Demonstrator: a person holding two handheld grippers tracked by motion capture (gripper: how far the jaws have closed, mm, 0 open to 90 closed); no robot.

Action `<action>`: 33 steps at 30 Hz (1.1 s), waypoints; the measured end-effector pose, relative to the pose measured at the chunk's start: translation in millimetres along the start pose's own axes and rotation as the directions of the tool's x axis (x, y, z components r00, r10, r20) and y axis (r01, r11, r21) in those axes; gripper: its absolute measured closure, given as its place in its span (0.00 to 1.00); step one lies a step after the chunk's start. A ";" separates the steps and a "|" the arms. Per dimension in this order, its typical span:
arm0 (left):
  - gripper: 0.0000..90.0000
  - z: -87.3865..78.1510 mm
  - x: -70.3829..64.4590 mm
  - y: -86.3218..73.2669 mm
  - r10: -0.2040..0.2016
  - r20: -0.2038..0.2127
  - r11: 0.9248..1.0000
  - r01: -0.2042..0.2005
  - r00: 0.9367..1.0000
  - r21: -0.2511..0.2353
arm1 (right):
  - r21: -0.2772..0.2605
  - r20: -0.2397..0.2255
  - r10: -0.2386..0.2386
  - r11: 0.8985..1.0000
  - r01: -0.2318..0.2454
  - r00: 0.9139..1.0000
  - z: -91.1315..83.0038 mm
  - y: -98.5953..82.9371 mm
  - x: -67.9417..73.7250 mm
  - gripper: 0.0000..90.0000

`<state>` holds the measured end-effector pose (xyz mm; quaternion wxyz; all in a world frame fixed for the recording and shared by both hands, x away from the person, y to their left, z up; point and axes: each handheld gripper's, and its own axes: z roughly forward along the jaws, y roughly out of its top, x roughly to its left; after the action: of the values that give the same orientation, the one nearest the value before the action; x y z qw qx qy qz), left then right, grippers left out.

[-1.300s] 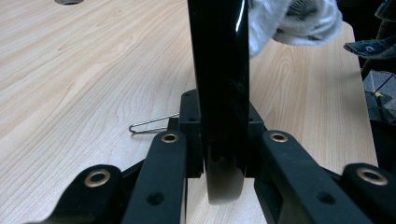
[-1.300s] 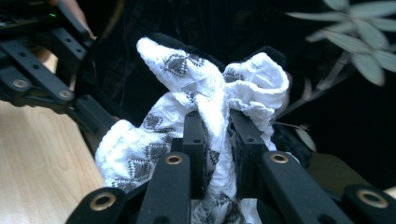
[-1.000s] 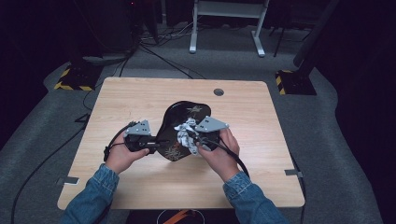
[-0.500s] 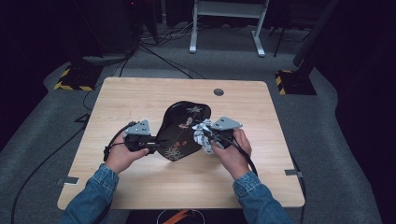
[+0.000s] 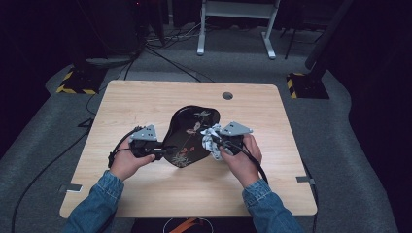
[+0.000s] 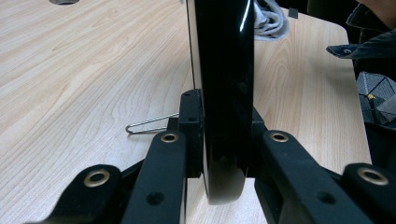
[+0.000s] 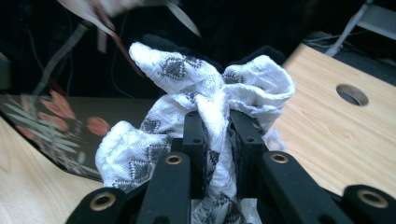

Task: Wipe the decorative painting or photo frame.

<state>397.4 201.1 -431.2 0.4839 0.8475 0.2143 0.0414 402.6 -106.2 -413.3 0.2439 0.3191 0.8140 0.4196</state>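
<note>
- The pale wooden tabletop [image 5: 145, 104] with rounded corners carries the work; a round cable hole [image 5: 227, 95] sits near its far edge, and grey carpet lies around it.
- The glossy black lacquered tray [image 5: 187, 138], irregular in outline and painted with red flowers and pale leaves, lies in the middle of the tabletop between the two hands. In the left gripper view its black rim [image 6: 224, 93] stands edge-on and runs away from the camera.
- The person's forearms in blue denim sleeves [image 5: 97, 204] come in from the near edge, each hand wrapped around a gripper.
- The left gripper [image 5: 158, 151] sits at the tray's near-left edge. Its jaws pinch the tray's rim, one pad on each face of it, as the left gripper view shows plainly [image 6: 223, 135].
- The right gripper [image 5: 214, 143] sits at the tray's right edge, topped by a grey three-cornered plate [image 5: 235, 128].
- The crumpled white cloth with a grey diamond pattern [image 7: 205, 93] is bunched between the right gripper's jaws, which press together on it; folds spill out above and to both sides. In the high view the cloth [image 5: 210, 138] rests against the tray's right part.
- A thin bent wire clip [image 6: 149, 124] lies on the tabletop just beside the left gripper.
</note>
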 end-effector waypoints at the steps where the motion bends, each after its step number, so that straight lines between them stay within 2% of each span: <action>1: 0.87 0.1 -0.1 0.1 -0.001 0.000 1.000 0.001 1.000 0.000 | -0.004 -0.005 -0.007 1.000 0.007 1.000 -0.4 2.2 2.5 0.88; 9: 0.86 0.9 -0.6 0.5 0.001 0.000 1.000 -0.001 1.000 0.001 | -0.036 -0.050 -0.062 0.998 0.060 0.997 0.0 20.4 26.3 0.88; 16: 0.86 0.4 -0.4 0.6 0.005 -0.002 1.000 -0.005 1.000 0.005 | -0.061 -0.085 -0.112 0.992 0.107 0.990 0.2 32.6 45.8 0.88; 22: 0.86 0.7 -0.5 0.8 0.002 0.001 1.000 -0.002 1.000 0.003 | -0.063 -0.094 -0.102 0.993 0.097 0.990 1.5 29.1 43.2 0.88; 33: 0.85 1.2 -1.2 0.6 0.004 0.002 1.000 -0.004 1.000 0.001 | -0.016 -0.049 -0.051 0.999 0.050 0.998 3.9 10.5 18.3 0.88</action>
<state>396.8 199.4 -431.1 0.4837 0.8481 0.2122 0.0411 396.1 -86.3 -408.9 0.2368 0.2861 0.8244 0.4270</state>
